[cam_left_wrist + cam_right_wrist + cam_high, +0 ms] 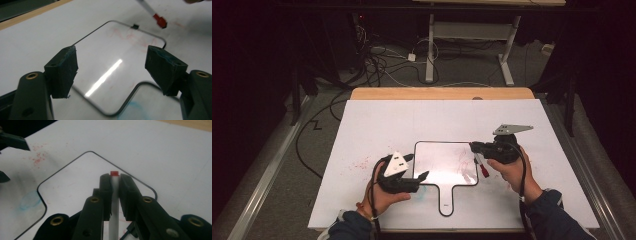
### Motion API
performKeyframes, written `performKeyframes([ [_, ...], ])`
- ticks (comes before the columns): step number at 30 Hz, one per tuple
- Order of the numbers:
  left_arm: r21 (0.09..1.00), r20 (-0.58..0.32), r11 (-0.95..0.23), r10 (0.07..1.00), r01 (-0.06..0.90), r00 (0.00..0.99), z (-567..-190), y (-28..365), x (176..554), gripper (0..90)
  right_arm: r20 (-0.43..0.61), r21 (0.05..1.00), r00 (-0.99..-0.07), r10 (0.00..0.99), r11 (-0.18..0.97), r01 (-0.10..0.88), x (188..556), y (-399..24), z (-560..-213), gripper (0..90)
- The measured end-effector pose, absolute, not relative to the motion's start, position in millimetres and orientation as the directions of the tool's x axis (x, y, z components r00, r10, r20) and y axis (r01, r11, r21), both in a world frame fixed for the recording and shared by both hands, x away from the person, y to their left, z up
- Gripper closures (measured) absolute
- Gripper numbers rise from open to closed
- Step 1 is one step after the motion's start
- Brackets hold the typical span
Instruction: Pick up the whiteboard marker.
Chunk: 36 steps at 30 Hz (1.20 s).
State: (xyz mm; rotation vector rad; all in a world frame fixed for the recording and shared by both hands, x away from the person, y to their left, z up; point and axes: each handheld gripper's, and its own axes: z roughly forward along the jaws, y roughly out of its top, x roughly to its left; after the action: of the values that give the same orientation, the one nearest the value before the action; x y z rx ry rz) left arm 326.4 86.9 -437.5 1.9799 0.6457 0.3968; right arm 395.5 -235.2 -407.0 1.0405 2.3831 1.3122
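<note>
- Small whiteboard with black rim and handle, flat on white table cover.
- Left gripper at whiteboard's lower left corner, jaws wide apart, nothing between.
- Right gripper at whiteboard's right edge, clamped on red-capped marker.
- Faint red scribbles on whiteboard.

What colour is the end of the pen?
Red; the pen tip shows best in the left gripper view.

whiteboard on the table; left gripper at its left edge, marker right
</note>
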Motion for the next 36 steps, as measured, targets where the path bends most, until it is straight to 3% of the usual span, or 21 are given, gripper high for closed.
performKeyframes([
  [9,0.903,-0.080,-0.342,0.460,0.260,0.884,-424,18,352,31.6,0.096,0.883,-0.776,0.623,0.306,0.355,366,-226,-384,81.6],
  [15,0.904,-0.093,-0.341,0.430,0.257,0.898,-425,-8,363,39.9,0.084,0.901,-0.784,0.615,0.290,0.323,358,-226,-382,81.6],
  [22,0.923,-0.094,-0.311,0.394,0.229,0.914,-427,-17,368,53.3,0.110,0.913,-0.784,0.611,0.250,0.323,357,-232,-381,81.6],
  [26,0.929,-0.083,-0.304,0.381,0.210,0.921,-426,-17,369,68.4,0.099,0.915,-0.783,0.614,0.253,0.314,356,-232,-381,81.5],
  [33,0.931,-0.068,-0.298,0.421,0.209,0.905,-428,-13,374,77.8,0.086,0.918,-0.787,0.611,0.259,0.301,354,-233,-380,81.5],
  [36,0.929,-0.058,-0.311,0.410,0.199,0.910,-430,-14,377,78.4,0.087,0.922,-0.785,0.613,0.249,0.296,351,-235,-380,87.2],
])
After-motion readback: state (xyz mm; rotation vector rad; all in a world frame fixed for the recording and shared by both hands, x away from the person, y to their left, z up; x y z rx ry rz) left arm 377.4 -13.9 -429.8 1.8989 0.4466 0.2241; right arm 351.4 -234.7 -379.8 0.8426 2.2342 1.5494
